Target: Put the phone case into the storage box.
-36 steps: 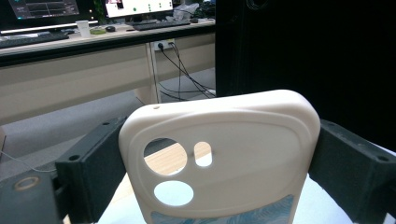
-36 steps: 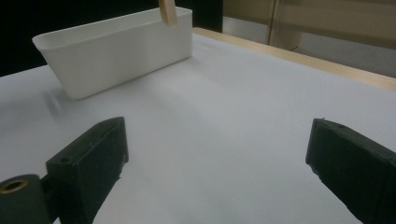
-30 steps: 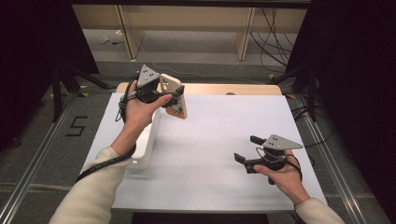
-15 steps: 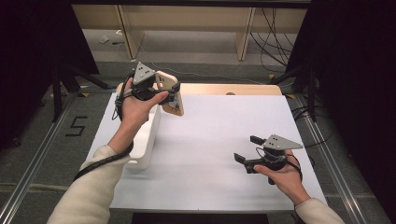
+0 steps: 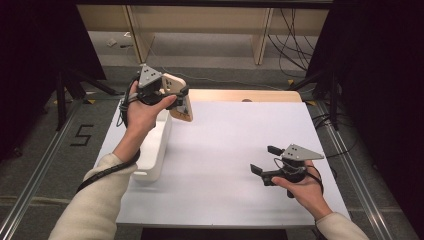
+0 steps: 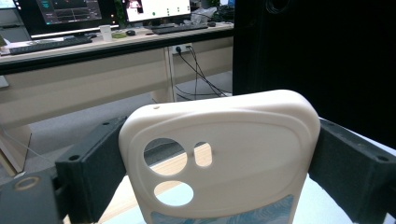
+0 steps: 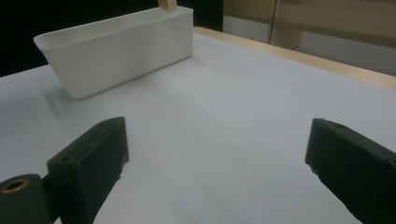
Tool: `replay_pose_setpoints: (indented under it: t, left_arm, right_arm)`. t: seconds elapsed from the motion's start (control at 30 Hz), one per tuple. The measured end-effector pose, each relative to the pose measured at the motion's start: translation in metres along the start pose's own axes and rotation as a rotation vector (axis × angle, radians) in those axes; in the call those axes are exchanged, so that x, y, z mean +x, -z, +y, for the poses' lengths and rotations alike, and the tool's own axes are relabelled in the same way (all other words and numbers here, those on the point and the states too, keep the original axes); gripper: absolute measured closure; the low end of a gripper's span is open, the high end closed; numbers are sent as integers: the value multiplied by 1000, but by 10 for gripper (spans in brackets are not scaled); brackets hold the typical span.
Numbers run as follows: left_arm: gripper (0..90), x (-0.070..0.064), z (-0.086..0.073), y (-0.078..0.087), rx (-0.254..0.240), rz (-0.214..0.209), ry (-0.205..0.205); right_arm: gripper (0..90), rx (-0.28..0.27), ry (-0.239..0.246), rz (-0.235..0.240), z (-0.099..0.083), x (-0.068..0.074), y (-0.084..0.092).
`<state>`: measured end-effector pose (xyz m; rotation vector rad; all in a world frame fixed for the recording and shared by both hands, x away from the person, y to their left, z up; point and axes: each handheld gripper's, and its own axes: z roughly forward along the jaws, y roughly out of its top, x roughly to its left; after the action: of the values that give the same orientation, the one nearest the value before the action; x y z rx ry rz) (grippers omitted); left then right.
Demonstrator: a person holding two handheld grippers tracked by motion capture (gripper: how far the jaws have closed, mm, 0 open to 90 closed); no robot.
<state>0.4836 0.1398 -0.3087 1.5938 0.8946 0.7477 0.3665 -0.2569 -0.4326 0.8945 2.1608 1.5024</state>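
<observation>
Over the counter's far left corner, the left claw [image 5: 176, 98] pinched a phone case [image 5: 178, 97]; right claw [image 5: 264, 160] sat spread. Best lowered gently into the bin [image 5: 152, 150].

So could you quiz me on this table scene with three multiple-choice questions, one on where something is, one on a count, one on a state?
1. Where is the white bin?
A. on the table's left side
B. at the right edge
C. on the floor

2. How many camera holes does the cream phone case have?
A. one
B. three
C. five

3. What are the right gripper's jaws doing?
A. clamping the case
C. clamping the bin
B. standing open over the white table

Answers: 1 A, the bin sits beside the left forearm. 2 B, two round holes and one slot. 3 B, nothing lies between them; the left gripper holds the case.
</observation>
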Motion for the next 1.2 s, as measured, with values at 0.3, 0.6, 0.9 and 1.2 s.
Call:
replay_pose_setpoints:
  t: [0.3, 0.6, 0.9, 1.2]
  left_arm:
    - [93, 8, -1, 3, 3, 19, 5]
    - [93, 15, 0, 4, 6, 36, 1]
    - [93, 23, -1, 8, 6, 59, 3]
    - [94, 30, -1, 11, 7, 75, 0]
  right_arm:
    - [69, -1, -3, -1, 0, 0, 0]
    - [71, 2, -2, -3, 0, 0, 0]
    - [72, 0, -3, -4, 0, 0, 0]
    - [73, -2, -4, -4, 0, 0, 0]
